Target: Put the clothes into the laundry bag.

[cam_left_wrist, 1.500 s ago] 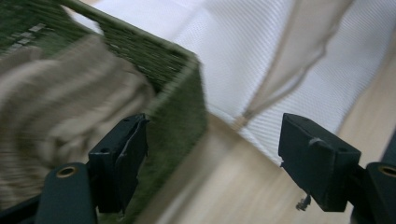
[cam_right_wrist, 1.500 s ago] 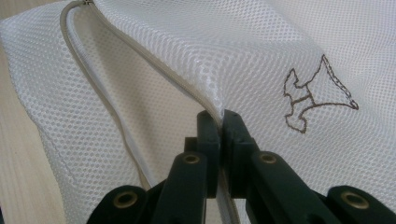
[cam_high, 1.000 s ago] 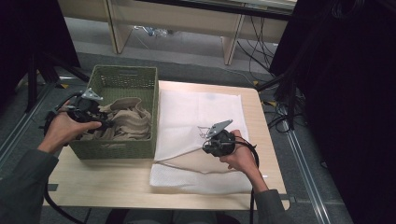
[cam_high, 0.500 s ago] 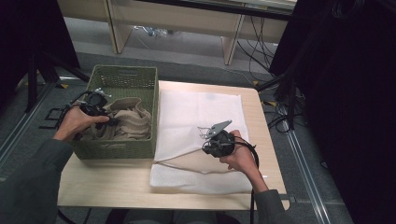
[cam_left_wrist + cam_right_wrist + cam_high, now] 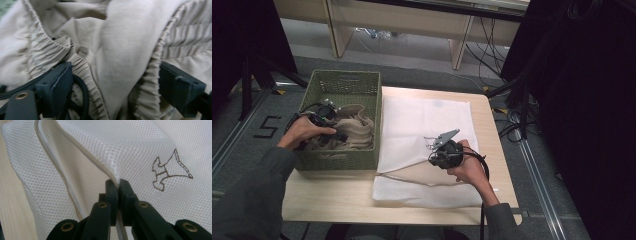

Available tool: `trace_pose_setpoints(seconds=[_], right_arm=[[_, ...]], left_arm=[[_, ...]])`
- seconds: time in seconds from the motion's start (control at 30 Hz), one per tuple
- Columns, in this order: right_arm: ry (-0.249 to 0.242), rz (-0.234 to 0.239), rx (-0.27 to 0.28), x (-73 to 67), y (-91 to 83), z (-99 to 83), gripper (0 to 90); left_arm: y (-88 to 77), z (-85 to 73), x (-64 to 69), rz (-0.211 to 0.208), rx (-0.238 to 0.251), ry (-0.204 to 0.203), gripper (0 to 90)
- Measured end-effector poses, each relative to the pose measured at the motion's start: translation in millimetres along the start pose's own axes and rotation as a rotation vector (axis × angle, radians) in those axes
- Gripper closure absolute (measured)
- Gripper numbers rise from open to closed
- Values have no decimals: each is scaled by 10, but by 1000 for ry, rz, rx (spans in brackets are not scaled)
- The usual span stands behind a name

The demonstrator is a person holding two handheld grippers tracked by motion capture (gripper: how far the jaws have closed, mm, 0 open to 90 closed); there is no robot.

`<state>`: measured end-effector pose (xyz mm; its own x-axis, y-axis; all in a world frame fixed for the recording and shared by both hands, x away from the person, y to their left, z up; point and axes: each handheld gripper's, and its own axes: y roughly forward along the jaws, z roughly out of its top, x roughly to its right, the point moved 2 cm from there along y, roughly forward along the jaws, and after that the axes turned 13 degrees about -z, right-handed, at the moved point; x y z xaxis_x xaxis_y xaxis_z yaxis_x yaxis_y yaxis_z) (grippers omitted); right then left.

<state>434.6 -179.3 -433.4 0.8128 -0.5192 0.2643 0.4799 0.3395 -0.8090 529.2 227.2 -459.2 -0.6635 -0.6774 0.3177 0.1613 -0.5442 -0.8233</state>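
At the left, the left gripper [image 5: 332, 131] is down inside the green basket [image 5: 343, 82], jaws spread wide, with gathered folds of the beige garment [image 5: 125, 50] bunched between them and pressing around both pads. To its right on the table [image 5: 332, 200], the right gripper [image 5: 117, 185] has its jaws pressed together, pinching the piped edge of the white mesh bag [image 5: 130, 147], which spreads ahead of it.

Beige gathered cloth [image 5: 120, 50] bunches between the left gripper's [image 5: 117, 87] spread fingers [image 5: 56, 85].
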Motion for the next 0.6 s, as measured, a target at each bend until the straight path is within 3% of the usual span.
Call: trace_pose_setpoints(seconds=[0.07,0.2,0.43,0.47,0.53,0.6], right_arm=[[4,-5,-10,-14,-8,-6,879],[6,-3,-8,1,-4,-8,879],[-9,-5,-6,-10,5,-7,880],[-10,-5,-7,-10,4,-7,879],[-7,-1,-7,-6,7,-6,880],[-3,-1,-13,-17,0,-6,879]], left_arm=[[31,-2,11,-46,-13,7,117],[115,-12,49,-87,-32,28,0],[312,6,79,-17,-90,40,0],[323,-3,86,1,-99,48,50],[336,-17,98,16,-106,84,262],[343,-15,94,65,-118,109,489]])
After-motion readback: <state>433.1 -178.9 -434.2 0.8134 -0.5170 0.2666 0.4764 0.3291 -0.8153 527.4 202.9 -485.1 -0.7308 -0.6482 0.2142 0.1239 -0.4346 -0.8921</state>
